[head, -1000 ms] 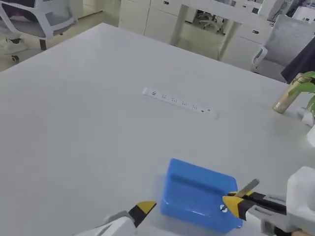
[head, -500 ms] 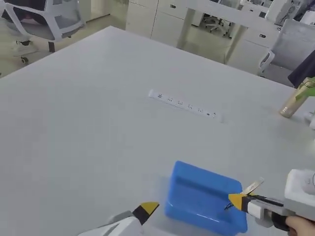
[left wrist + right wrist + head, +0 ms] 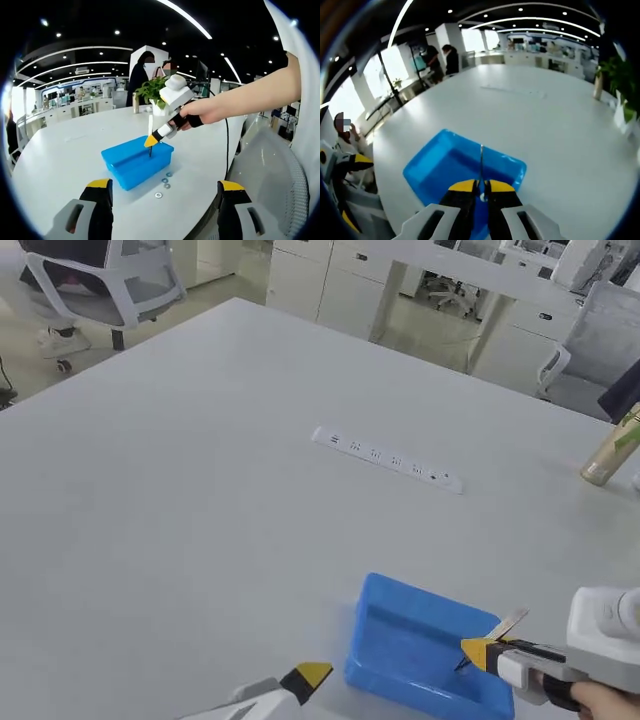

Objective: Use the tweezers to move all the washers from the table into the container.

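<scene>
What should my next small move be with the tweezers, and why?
Probably lift the tweezers clear of the container and swing them to the washers. The right hand-held gripper is clamped on the tweezers, whose tips point into the container. I can make out no washer in them. Several washers lie on the table just beside the container's wall.

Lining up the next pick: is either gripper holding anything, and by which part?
The right gripper is shut on the tweezers partway along their length, tips over the blue container. The left gripper is open and empty.
</scene>
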Motion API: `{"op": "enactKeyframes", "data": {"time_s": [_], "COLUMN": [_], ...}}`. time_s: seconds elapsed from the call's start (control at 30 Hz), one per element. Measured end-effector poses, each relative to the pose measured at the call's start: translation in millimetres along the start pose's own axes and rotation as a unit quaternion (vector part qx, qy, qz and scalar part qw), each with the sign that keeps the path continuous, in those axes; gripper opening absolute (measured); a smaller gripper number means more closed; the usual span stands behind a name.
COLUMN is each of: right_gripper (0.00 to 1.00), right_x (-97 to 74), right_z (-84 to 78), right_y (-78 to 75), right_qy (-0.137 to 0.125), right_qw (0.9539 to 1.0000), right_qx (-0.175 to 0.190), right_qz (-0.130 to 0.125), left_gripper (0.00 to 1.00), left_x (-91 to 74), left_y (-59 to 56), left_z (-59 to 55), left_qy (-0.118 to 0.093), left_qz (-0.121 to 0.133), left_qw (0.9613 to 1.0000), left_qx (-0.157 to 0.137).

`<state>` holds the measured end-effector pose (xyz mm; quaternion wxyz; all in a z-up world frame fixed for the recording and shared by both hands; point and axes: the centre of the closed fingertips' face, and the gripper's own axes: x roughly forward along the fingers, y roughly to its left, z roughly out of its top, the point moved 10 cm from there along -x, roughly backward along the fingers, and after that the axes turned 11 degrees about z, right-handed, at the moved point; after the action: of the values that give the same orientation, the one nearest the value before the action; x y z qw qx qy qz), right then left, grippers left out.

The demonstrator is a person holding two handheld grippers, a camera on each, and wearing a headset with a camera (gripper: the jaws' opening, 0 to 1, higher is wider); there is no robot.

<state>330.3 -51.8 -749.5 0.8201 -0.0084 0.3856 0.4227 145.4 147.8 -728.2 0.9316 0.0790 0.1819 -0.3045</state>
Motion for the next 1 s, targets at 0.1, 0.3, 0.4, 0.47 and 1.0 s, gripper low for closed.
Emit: {"op": "enactKeyframes", "data": {"time_s": [0.1,0.3,0.4,0.47,1.0], "right_gripper": [0.05,0.05,0.05,0.05,0.05], "right_x": [-0.4,-2.1,-2.1,-2.3,-2.5], "right_z": [-0.4,-1.1,-1.2,-1.2,-0.8], "right_y": [-0.7,-2.8,-3.4,-4.3,-1.0], "right_qy": [0.001,-0.002,-0.002,0.000,0.028], "right_qw": [1.0000,1.0000,1.0000,1.0000,0.9992], "right_qx": [-0.004,-0.004,-0.005,-0.007,-0.029], "right_qz": [0.002,0.002,0.004,0.004,-0.002], "left_gripper": [0.87,0.86,0.85,0.85,0.84], "left_x": [0.1,0.1,0.3,0.4,0.1], "left_y": [-0.3,-0.7,-1.1,-0.8,-1.1], "left_z": [-0.6,-1.0,-1.4,-1.7,-2.0], "left_qy": [0.005,0.008,0.010,0.012,0.013], "left_qz": [0.000,-0.001,-0.003,-0.001,-0.003], "left_qw": [1.0000,1.0000,0.9999,0.9999,0.9999], "left_qx": [0.003,0.003,0.004,0.005,0.004]}}
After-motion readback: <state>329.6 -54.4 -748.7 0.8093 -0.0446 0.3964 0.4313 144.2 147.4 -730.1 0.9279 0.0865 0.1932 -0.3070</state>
